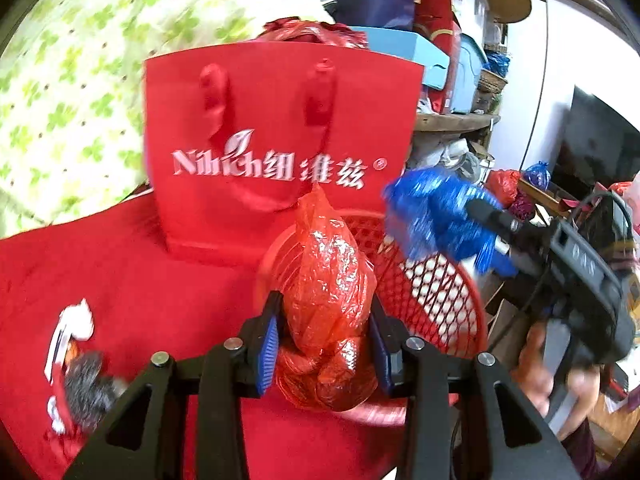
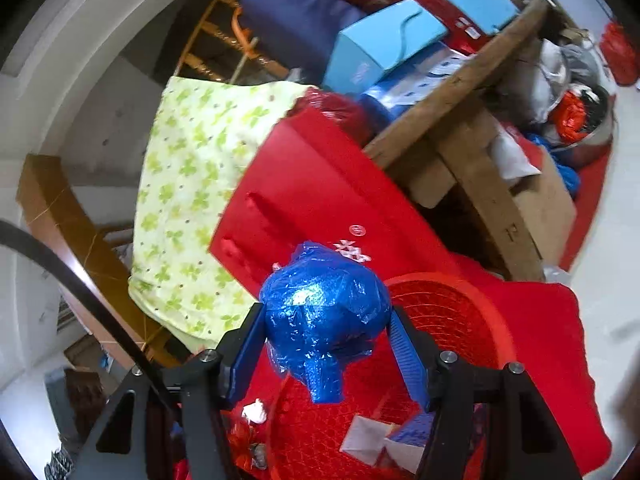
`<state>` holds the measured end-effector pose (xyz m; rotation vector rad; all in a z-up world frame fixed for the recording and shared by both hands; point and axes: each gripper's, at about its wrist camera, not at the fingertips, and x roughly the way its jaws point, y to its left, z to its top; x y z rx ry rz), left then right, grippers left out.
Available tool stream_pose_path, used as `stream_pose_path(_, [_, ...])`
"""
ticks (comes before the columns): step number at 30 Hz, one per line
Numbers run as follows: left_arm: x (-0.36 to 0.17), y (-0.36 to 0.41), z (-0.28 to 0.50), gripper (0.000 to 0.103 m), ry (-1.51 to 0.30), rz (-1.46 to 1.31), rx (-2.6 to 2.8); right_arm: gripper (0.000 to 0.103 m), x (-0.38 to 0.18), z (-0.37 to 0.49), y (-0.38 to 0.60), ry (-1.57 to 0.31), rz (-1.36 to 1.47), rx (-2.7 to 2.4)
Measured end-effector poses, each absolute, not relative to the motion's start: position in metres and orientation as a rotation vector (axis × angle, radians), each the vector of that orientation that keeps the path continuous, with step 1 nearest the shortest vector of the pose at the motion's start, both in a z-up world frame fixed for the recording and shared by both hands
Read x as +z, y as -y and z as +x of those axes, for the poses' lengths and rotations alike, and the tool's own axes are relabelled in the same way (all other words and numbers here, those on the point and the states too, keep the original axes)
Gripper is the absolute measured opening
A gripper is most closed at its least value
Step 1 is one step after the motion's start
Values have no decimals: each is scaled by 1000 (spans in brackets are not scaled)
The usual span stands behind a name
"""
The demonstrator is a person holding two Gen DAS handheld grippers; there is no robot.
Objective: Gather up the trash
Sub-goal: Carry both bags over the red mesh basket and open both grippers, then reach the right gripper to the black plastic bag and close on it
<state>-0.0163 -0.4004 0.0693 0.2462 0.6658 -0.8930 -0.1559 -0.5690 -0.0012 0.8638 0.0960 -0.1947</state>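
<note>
Fingers of left gripper (image 1: 324, 340) clamp red bag (image 1: 326, 300); right gripper (image 2: 326, 344) clamps blue bag (image 2: 324, 312), basket (image 2: 452, 312) at 3 o'clock. Both probably light, soft, crinkly, slippery; grip bulk.

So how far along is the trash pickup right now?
Done: some paper scraps already lie in the red basket. In hand: the left hand-held gripper holds a red bag, the right hand-held gripper a blue bag. Left: litter on the red cloth.

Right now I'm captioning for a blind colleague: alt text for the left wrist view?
The left gripper clamps a crumpled red plastic bag above a red mesh basket. At right, the right gripper carries a blue bag; a red gift bag stands behind.
</note>
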Motion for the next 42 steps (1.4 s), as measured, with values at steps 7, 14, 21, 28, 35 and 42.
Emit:
stream_pose_path(7, [48,418,-3,67,-748,259,-868,78,-12,-149,576,-131,922,-211])
stream_pose_path(14, [55,342,-7,69,-723,230,-781,78,-3,-135,558,-123,877,-181])
stream_pose_path(21, [46,205,5,69,-753,107,-541,78,28,-108,480,-92,673,-37])
stream_pose_path(28, [28,87,19,69,-755,53,-267,78,25,-48,395,-257,613,162])
stream_pose_path(35, [-9,56,32,69,-826,31,-266,78,-20,37,333,-605,532,177])
stream_pose_path(42, [-42,59,62,69,-921,8,-362,78,-64,97,313,-813,505,194])
